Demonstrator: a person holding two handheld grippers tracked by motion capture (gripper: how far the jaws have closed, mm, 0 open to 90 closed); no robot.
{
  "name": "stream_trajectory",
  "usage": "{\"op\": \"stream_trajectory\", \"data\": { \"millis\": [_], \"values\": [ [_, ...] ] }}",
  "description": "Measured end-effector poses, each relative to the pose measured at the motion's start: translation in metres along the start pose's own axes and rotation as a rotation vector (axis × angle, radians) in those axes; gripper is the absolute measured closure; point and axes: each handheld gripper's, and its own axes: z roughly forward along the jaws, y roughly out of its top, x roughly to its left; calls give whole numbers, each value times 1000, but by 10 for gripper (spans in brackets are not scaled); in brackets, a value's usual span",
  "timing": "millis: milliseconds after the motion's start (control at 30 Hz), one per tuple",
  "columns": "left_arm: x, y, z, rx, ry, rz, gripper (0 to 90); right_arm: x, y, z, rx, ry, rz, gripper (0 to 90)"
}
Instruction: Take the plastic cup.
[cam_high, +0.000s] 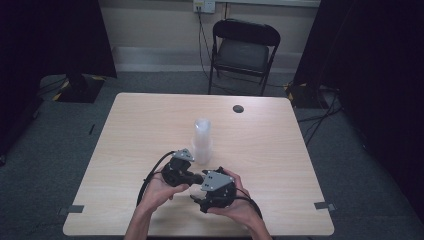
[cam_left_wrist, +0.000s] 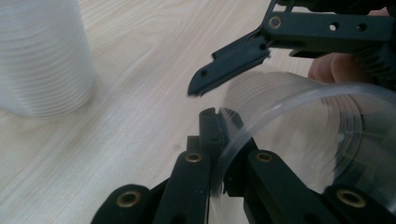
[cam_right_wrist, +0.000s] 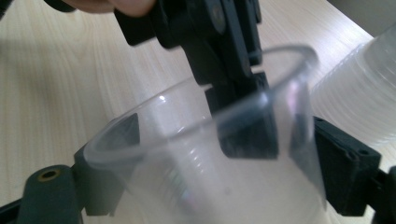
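A single clear plastic cup (cam_right_wrist: 196, 186) is held between both grippers, low over the table's front middle. My left gripper (cam_left_wrist: 220, 128) is shut on the cup's rim (cam_left_wrist: 280, 100), one jaw inside and one outside the wall. My right gripper (cam_right_wrist: 224, 161) has a jaw on each side of the cup's body, pressed against it. From above, the left gripper (cam_high: 196, 177) and right gripper (cam_high: 202, 191) sit close together in the person's hands. A stack of clear cups (cam_high: 202, 140) stands upright just beyond them, also seen as the stack (cam_left_wrist: 42, 56) and the stack (cam_right_wrist: 362, 93).
The light wooden table (cam_high: 270, 150) has a small dark round cap (cam_high: 238, 108) near its far edge. A black folding chair (cam_high: 242, 50) stands behind the table. Dark curtains flank both sides, and cables trail on the floor.
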Motion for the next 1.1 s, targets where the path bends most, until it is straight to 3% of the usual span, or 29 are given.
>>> {"op": "stream_trajectory", "data": {
  "millis": [167, 333, 600, 833, 1100],
  "values": [
    [1, 0, 0, 7, 9, -23, 889, -1, 3, -2, -21, -8, -8, 189],
    [2, -1, 2, 26, 18, -34, 882, 4, 5, -4, -51, -20, -49, 251],
    [4, -2, 4, 19, 6, -66, 880, 4, 5, -4, -57, -27, -51, 275],
    [4, -2, 5, 4, 10, -74, 866, 1, 2, -7, -70, -13, -27, 304],
    [2, -3, 0, -37, 32, -84, 813, -3, 1, -10, -97, -31, 4, 313]
  ]
}}
